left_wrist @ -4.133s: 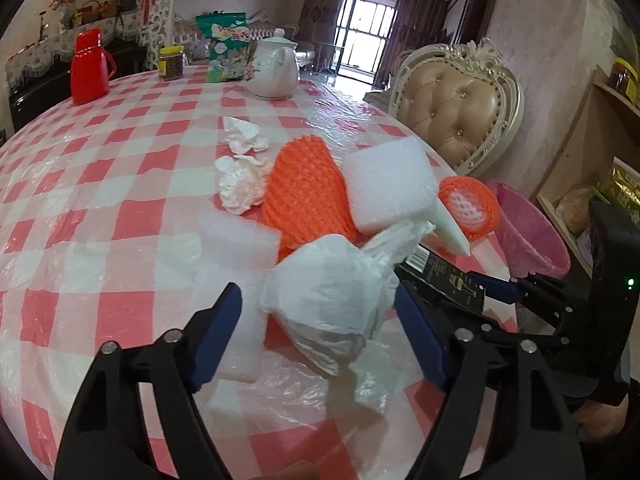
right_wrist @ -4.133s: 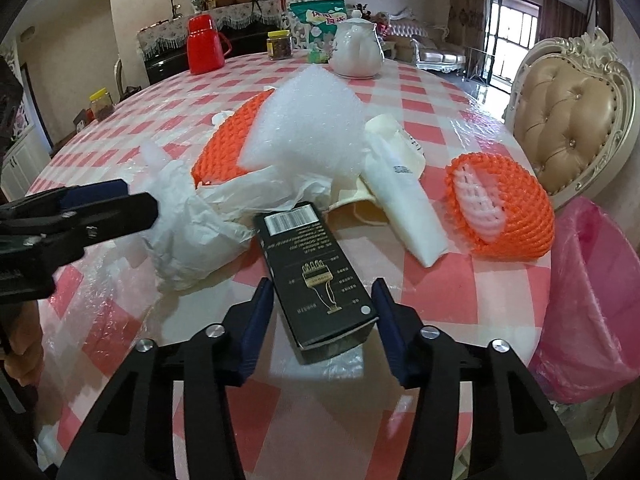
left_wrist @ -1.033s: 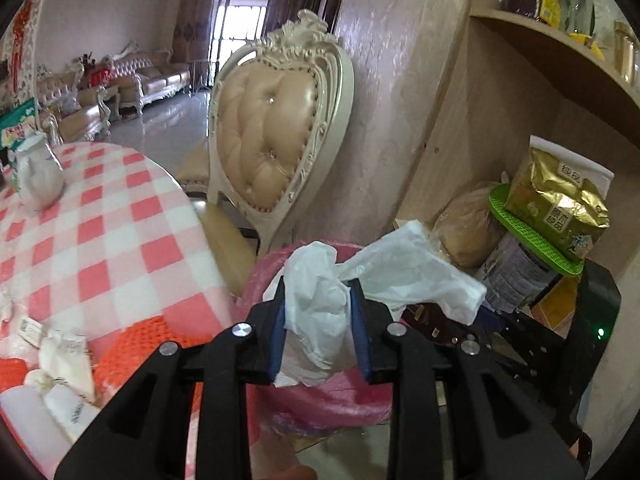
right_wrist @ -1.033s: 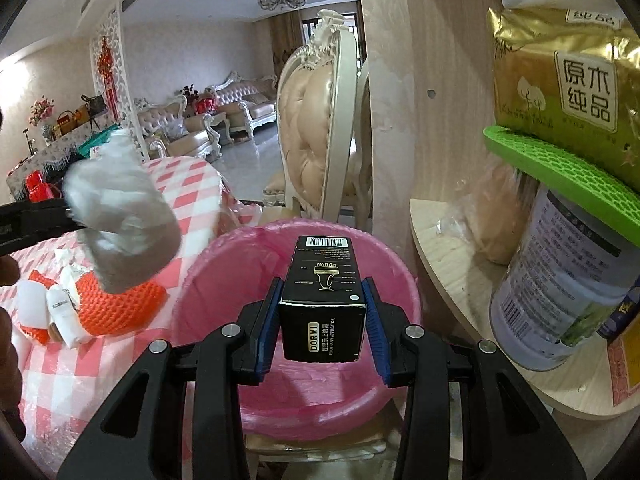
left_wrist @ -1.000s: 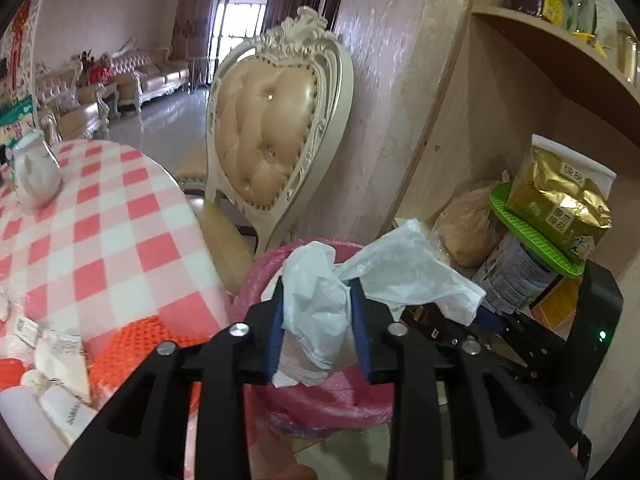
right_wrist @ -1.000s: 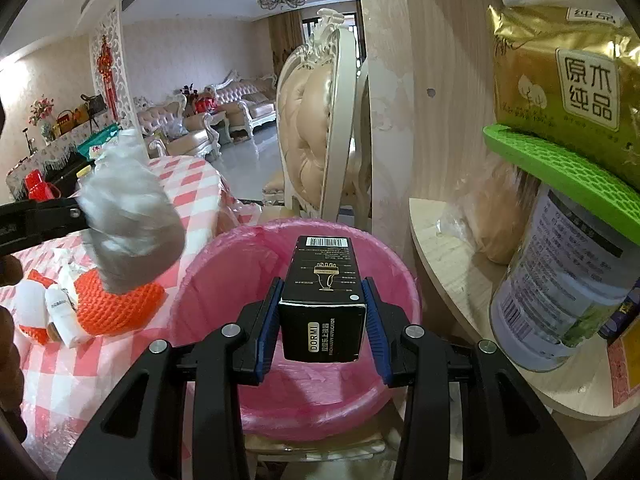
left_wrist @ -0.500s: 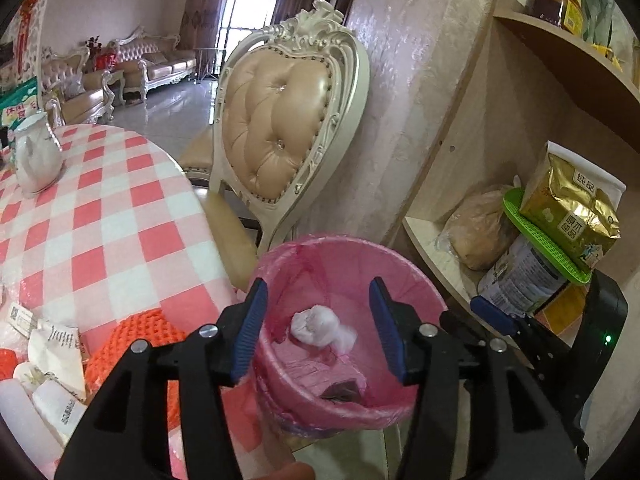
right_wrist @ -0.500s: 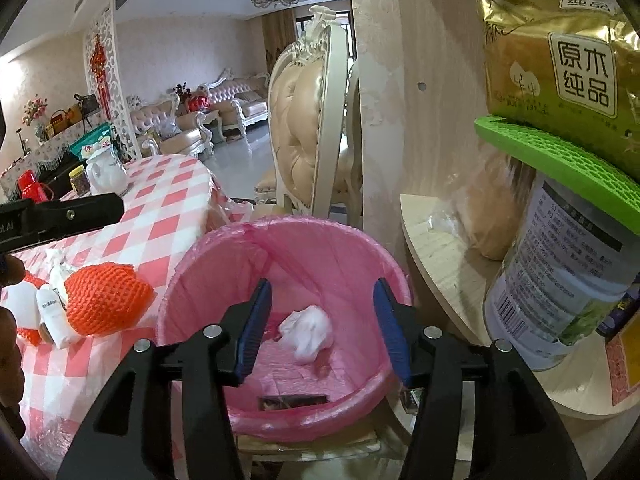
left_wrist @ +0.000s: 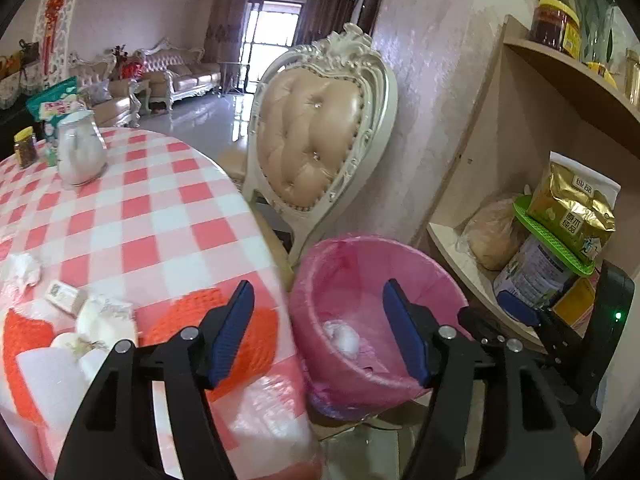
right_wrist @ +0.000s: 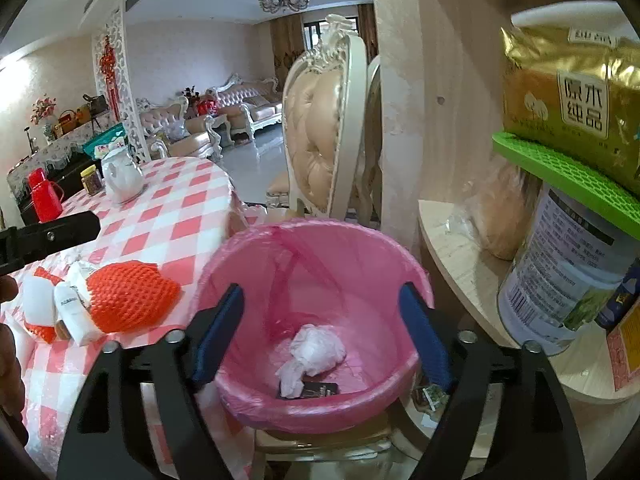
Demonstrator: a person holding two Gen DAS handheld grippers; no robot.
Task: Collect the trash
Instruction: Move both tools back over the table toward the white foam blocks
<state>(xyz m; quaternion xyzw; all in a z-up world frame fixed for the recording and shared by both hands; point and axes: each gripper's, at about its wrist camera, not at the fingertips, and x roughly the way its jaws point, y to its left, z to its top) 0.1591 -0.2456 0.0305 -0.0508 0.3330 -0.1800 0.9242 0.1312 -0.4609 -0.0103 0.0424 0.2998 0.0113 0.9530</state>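
**Half-seen things around the bin**

The black box (right_wrist: 310, 390) in the pink bin (right_wrist: 256, 402) lies partly under the crumpled white bag (right_wrist: 314, 350), and the bin's near wall hides its lower edge; its print is too small to read. From the left wrist, the bag (left_wrist: 342, 338) shows only as a blurred white patch. The gold packet (right_wrist: 572, 92) runs off the right edge.
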